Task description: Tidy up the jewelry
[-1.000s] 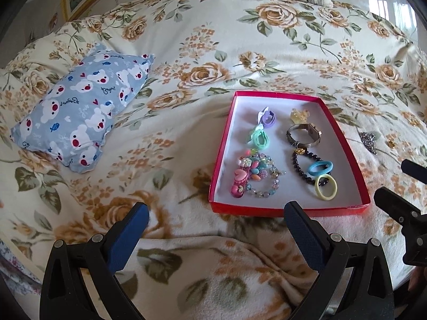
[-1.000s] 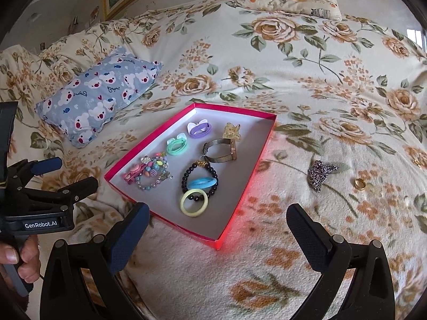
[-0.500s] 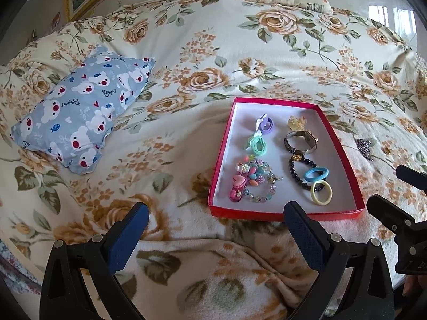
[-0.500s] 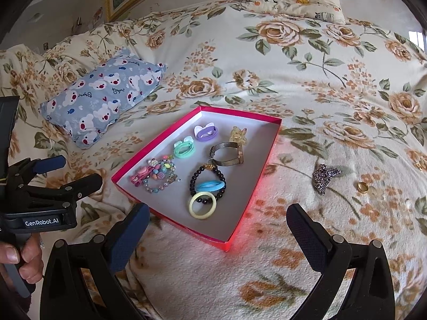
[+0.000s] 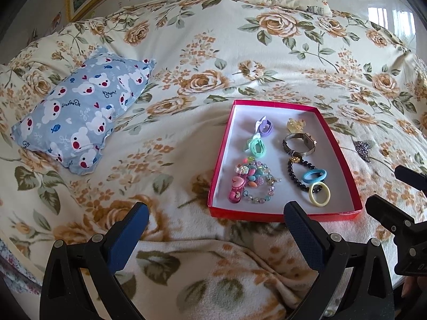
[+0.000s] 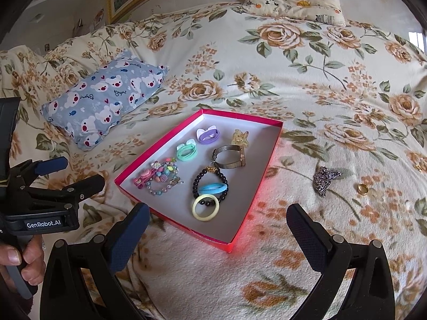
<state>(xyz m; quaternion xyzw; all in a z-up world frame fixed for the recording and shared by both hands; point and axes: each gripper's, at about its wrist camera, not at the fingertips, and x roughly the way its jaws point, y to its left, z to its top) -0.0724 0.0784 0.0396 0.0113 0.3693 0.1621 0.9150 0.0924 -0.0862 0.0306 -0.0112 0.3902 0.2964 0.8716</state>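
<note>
Both tongs, left (image 5: 213,236) and right (image 6: 217,230), gape wide, empty. Ring (image 6: 362,188) ahead-right of right tongs, apparently thin: pads may skid, burying it in blanket (image 6: 293,61).

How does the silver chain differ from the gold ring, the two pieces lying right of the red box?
The silver chain is a crumpled grey heap; the gold ring is one small smooth yellow band. The chain covers more of the blanket than the ring. The chain lies nearer the red box; the ring sits farther right. Both rest on the floral blanket, outside the box, untouched by either gripper.
</note>
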